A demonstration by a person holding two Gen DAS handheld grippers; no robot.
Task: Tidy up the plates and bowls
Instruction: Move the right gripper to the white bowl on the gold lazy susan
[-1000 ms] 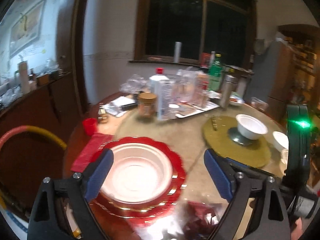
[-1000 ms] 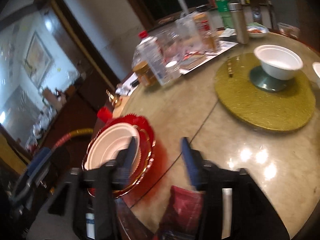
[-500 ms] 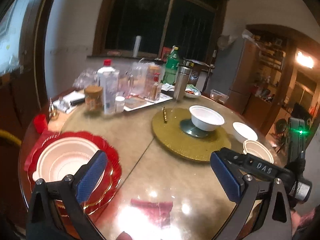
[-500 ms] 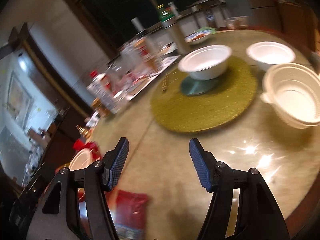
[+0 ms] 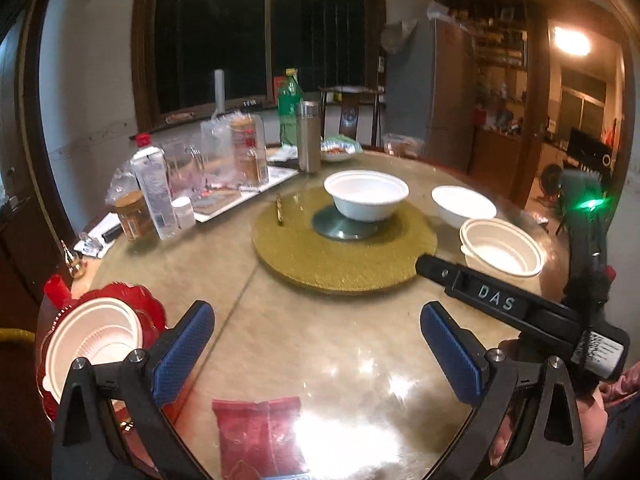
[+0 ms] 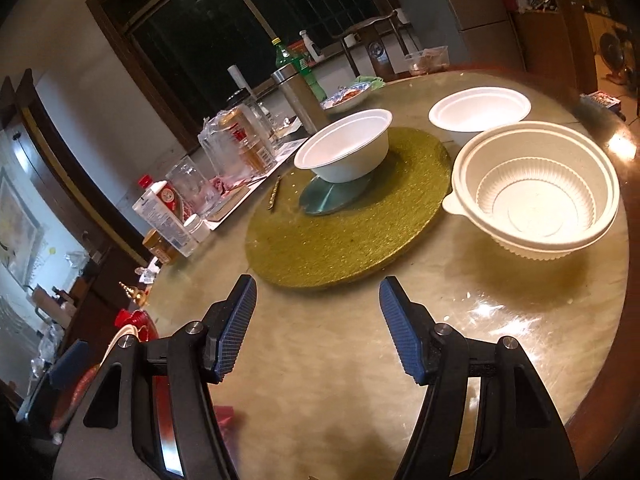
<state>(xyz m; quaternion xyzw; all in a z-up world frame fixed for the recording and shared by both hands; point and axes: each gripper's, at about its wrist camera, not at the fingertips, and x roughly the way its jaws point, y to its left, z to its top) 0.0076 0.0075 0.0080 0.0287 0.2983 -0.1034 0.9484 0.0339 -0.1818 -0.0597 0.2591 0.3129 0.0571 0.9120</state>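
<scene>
A white ribbed bowl (image 6: 536,196) stands on the round table right of and beyond my right gripper (image 6: 318,320), which is open with nothing between its pads. Behind it sits a plain white bowl (image 6: 480,110). A third white bowl (image 6: 346,146) rests on a green dish on the gold mat (image 6: 344,232). In the left wrist view my left gripper (image 5: 318,344) is open and empty above the bare tabletop. At its left, a white bowl (image 5: 94,340) lies on a red plate (image 5: 154,312). The ribbed bowl (image 5: 502,246) shows beyond the right gripper's black body.
Bottles, glasses and jars (image 5: 154,188) crowd the back left of the table on a tray. A red packet (image 5: 260,436) lies near the front edge under the left gripper. A steel flask (image 5: 309,136) and a food dish stand behind the mat.
Both views have swung right, from the red plate with its bowl to the gold mat and the white bowls. The ribbed bowl has come close to the right gripper. Both jaws stayed open.
</scene>
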